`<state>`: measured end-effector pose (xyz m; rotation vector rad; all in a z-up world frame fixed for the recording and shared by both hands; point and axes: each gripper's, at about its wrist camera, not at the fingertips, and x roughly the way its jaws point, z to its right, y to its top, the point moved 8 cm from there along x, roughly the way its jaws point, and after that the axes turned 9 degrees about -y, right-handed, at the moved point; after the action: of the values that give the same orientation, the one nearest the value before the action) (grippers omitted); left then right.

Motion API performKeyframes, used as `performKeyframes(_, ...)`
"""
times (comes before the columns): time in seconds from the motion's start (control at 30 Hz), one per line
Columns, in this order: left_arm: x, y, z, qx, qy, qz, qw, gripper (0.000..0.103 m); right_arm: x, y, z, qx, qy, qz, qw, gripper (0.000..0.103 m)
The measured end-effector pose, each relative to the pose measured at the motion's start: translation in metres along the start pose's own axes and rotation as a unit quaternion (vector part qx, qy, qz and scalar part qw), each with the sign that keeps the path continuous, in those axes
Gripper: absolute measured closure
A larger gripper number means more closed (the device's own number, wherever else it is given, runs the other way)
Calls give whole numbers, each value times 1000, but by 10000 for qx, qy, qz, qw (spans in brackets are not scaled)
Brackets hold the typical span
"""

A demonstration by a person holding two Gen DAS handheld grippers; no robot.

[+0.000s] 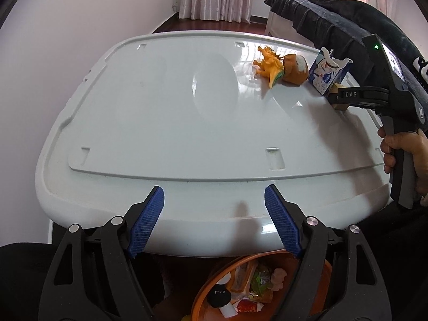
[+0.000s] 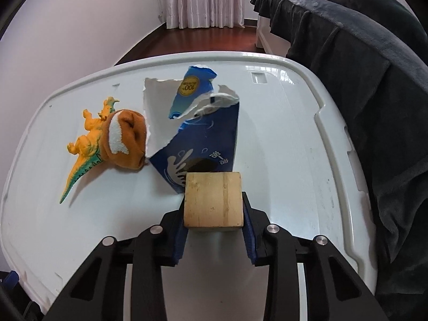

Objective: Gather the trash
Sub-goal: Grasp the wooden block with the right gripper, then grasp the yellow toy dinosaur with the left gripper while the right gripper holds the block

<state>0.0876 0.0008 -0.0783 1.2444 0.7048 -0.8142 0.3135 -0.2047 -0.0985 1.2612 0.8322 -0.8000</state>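
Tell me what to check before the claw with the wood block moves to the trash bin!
1. Right claw shut on the wood block: ok.
2. Block free of the torn milk carton: cannot tell, they look very close.
3. Left claw open, out of the way: ok.
4. Orange bin below the table edge, with room: ok.
5. Toy dinosaur and orange sock away from the claw: ok.

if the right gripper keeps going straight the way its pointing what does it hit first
The right gripper, shut on a wooden block, points at the torn blue carton. The block's front would likely meet the carton first; whether they already touch is unclear.
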Motion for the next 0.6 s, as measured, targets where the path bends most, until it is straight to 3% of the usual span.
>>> performKeyframes(0.17, -1, -2, -1, 58, 76, 27, 10000, 27, -2, -5, -2, 55, 106, -48, 9999, 68)
performKeyframes(0.33, -1, 2, 0, -9, -53, 18, 10000, 27, -30, -27, -10, 217, 516, -204, 9982, 68)
performKeyframes(0.43, 2, 12, 6, 32, -147, 26, 9999, 27, -70, -36, -13, 221, 832, 63, 9963, 68)
performKeyframes(0.6, 22, 56, 31, 387, -367, 176, 9984, 27, -117, -49, 1, 373, 1052, 529, 9923, 68)
